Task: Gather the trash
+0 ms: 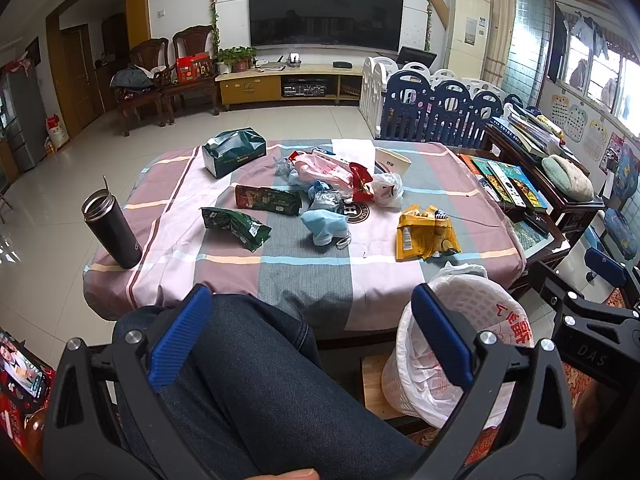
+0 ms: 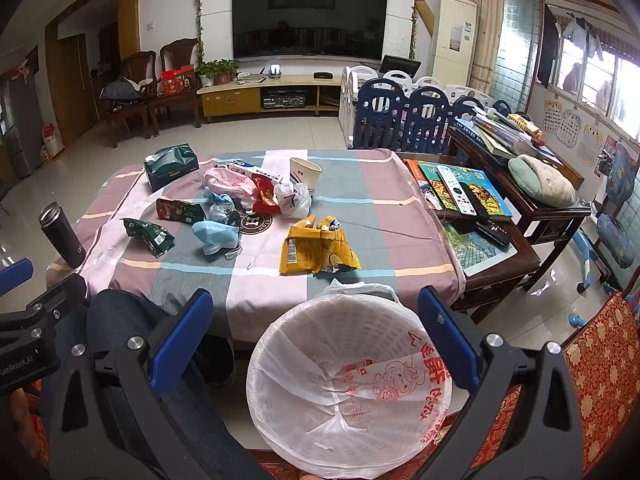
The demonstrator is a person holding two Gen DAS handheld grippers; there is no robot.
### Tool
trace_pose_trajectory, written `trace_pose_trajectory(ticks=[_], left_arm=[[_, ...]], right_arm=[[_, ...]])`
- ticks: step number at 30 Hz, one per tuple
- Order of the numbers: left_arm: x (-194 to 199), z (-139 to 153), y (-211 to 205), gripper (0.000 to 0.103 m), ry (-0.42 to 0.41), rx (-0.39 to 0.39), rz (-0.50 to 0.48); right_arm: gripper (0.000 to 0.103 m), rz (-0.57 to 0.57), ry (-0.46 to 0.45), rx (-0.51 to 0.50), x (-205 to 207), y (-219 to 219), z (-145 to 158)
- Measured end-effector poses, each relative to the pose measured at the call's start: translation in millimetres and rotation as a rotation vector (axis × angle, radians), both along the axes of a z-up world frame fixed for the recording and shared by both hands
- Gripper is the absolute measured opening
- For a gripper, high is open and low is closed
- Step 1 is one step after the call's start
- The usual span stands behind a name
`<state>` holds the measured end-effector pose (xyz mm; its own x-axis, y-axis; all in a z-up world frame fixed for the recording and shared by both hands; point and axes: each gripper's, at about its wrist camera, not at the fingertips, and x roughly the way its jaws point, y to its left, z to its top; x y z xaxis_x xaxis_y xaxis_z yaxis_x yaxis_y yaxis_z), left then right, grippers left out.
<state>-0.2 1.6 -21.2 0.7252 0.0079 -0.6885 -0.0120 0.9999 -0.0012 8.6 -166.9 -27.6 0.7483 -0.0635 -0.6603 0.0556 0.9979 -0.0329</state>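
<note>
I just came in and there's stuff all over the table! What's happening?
A person sits at the table, holding a gripper in each hand. The left gripper and right gripper are open and empty. Wrappers, like the yellow snack bag and blue face mask, haven't been picked up. The lined trash basket waits empty.

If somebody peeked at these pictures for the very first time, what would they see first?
Probably the heap of trash in the middle of the checked tablecloth, with a yellow snack bag lying nearer the front edge. Next, the white bin lined with a plastic bag, just below the table's near edge. It looks empty, and both grippers' blue jaws are open.
</note>
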Motion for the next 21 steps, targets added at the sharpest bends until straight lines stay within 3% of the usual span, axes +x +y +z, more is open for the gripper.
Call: trace_pose_trajectory(ticks=[21], left_arm=[[0.0, 0.1, 0.0, 0.1, 0.0, 0.0, 0.001]], right_arm=[[0.1, -0.006, 0.005, 0.014, -1.0, -2.4, -0.9]])
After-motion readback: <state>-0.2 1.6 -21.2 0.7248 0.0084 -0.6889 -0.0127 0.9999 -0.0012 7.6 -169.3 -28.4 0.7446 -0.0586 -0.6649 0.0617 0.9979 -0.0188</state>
